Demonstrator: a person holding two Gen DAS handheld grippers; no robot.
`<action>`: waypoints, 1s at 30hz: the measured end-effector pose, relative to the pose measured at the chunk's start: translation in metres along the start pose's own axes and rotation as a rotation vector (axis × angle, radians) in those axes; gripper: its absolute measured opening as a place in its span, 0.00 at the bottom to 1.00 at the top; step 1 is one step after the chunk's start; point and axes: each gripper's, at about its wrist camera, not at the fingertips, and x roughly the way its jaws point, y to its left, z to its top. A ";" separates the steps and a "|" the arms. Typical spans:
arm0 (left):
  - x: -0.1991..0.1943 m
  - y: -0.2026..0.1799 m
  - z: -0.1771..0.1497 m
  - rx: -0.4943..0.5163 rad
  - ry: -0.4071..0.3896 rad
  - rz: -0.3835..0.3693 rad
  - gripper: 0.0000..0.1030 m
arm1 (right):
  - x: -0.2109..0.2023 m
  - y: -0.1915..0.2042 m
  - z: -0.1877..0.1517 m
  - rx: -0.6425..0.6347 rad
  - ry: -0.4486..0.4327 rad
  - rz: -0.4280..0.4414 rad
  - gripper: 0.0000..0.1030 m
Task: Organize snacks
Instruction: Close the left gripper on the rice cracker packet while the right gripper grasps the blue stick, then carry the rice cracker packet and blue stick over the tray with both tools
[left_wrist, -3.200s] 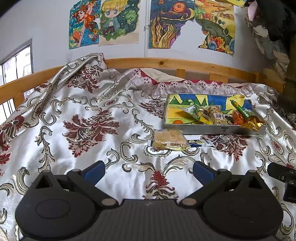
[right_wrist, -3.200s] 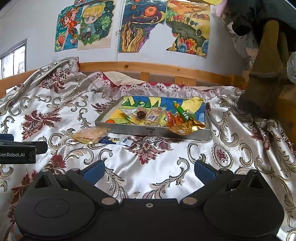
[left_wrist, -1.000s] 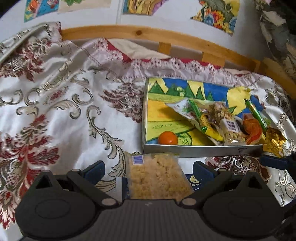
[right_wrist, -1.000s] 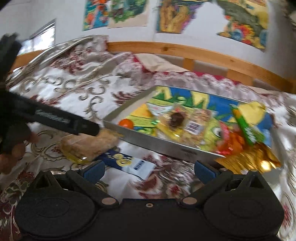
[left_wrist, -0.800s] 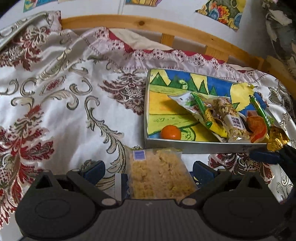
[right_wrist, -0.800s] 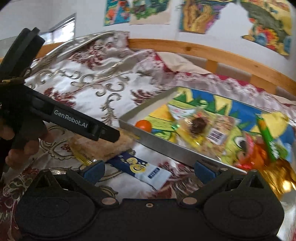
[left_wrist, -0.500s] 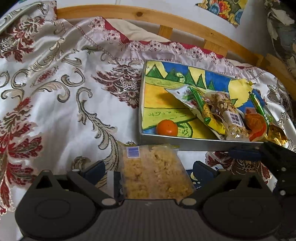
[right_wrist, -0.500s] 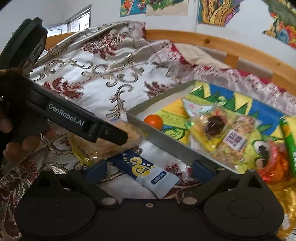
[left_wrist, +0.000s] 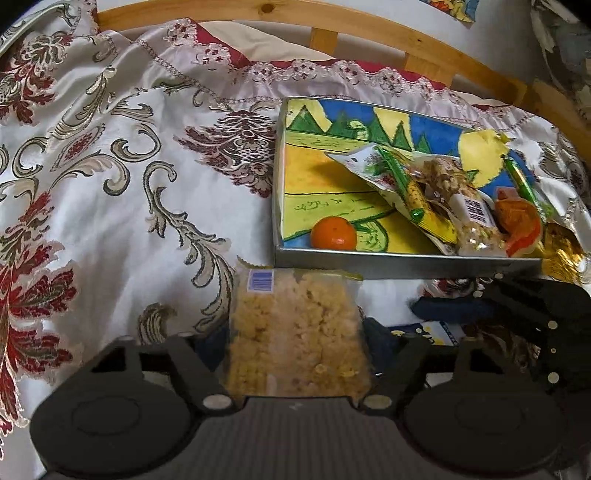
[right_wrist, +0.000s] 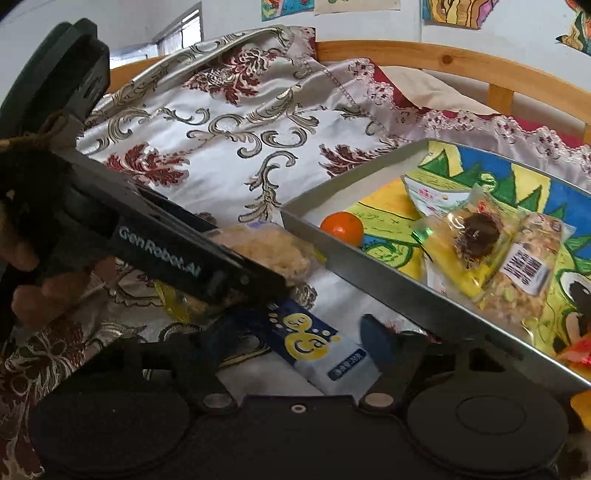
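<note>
A clear packet of pale yellow crisped snack (left_wrist: 295, 332) lies on the bedspread in front of the metal tray (left_wrist: 369, 260). My left gripper (left_wrist: 295, 341) has closed in on both sides of the packet. A blue and white sachet (right_wrist: 317, 343) lies beside it, between the fingers of my right gripper (right_wrist: 295, 341), which have closed in against its sides. The tray (right_wrist: 388, 291) holds an orange (left_wrist: 333, 232) and several wrapped snacks (left_wrist: 469, 206).
The floral satin bedspread (left_wrist: 110, 184) covers the bed, with a wooden rail (left_wrist: 369, 26) behind. The left gripper's body and the hand holding it (right_wrist: 129, 240) cross the left of the right wrist view. Drawings hang on the wall.
Both grippers have moved forward and down to the items before the tray. Their fingers have narrowed from wide open onto the crisped packet and the blue sachet.
</note>
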 end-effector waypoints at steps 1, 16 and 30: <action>-0.002 0.000 -0.001 0.002 0.003 -0.007 0.74 | -0.002 0.001 0.000 -0.001 0.003 0.001 0.62; -0.056 0.019 -0.044 -0.080 -0.001 -0.046 0.75 | -0.045 0.040 -0.009 -0.105 0.042 0.005 0.90; -0.064 0.017 -0.060 -0.099 -0.033 -0.003 0.73 | -0.039 0.039 -0.014 0.098 -0.004 -0.001 0.36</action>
